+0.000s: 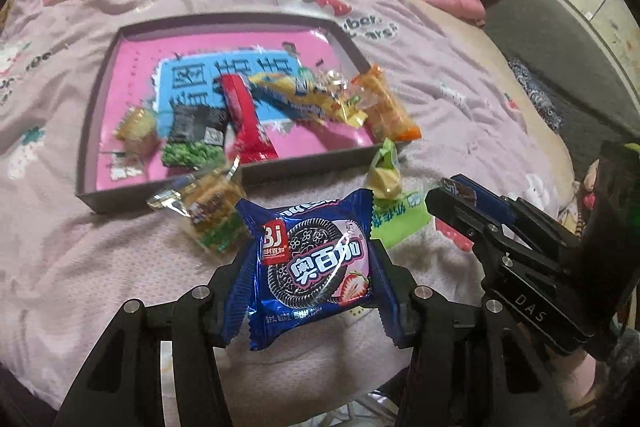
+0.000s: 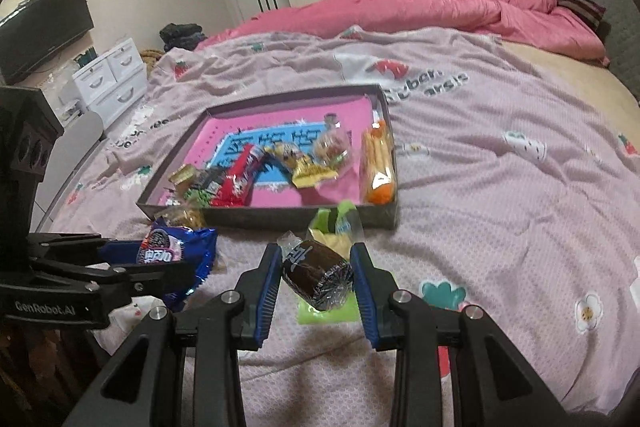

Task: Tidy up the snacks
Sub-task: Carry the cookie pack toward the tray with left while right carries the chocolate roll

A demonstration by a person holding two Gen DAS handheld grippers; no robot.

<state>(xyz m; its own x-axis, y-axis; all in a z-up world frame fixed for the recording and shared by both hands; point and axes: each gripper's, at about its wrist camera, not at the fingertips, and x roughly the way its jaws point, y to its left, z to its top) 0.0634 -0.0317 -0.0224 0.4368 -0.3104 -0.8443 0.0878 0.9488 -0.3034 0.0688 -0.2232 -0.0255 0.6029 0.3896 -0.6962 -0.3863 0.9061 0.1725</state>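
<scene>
My left gripper point(image 1: 312, 267) is shut on a blue cookie packet point(image 1: 316, 267), held above the bedspread in front of the tray; the same packet point(image 2: 172, 251) shows at the left of the right wrist view. My right gripper point(image 2: 316, 267) is shut on a dark round wrapped snack point(image 2: 318, 277) lifted off the bed; in the left wrist view that gripper point(image 1: 460, 203) shows at the right. A dark tray point(image 1: 96, 115) with a pink lining holds several snacks: a red bar point(image 1: 246, 119), a yellow packet point(image 1: 316, 103), an orange packet point(image 1: 386, 103).
Loose snacks lie on the bedspread before the tray point(image 2: 384, 215): a clear packet point(image 1: 212, 207), a green sachet point(image 1: 396, 219) and a small yellow-green sweet point(image 1: 386, 173). A pink duvet point(image 2: 440, 11) lies beyond. White drawers point(image 2: 112, 79) stand left of the bed.
</scene>
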